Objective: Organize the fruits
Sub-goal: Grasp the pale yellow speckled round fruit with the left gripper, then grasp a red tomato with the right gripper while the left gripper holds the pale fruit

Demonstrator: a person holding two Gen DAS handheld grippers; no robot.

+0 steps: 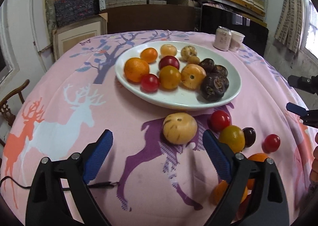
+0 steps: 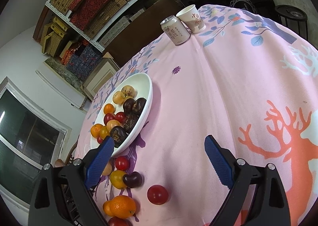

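A: On the bench (image 1: 65, 79), where is the fruit?
B: Most lies in the white plate (image 1: 178, 102); a pale melon (image 1: 179, 128) and tomatoes lie loose beside it.
A: Jaws?
B: Left gripper (image 1: 157, 150) wide, empty. Right gripper (image 2: 159, 158) wide, empty.

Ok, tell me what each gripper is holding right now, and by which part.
Nothing is held. The left gripper stands open over the pink deer-print tablecloth, short of the pale striped round fruit. The right gripper is open too, nothing between its pads.

Soft even daylight, sharp centre, strong fisheye bending at edges.
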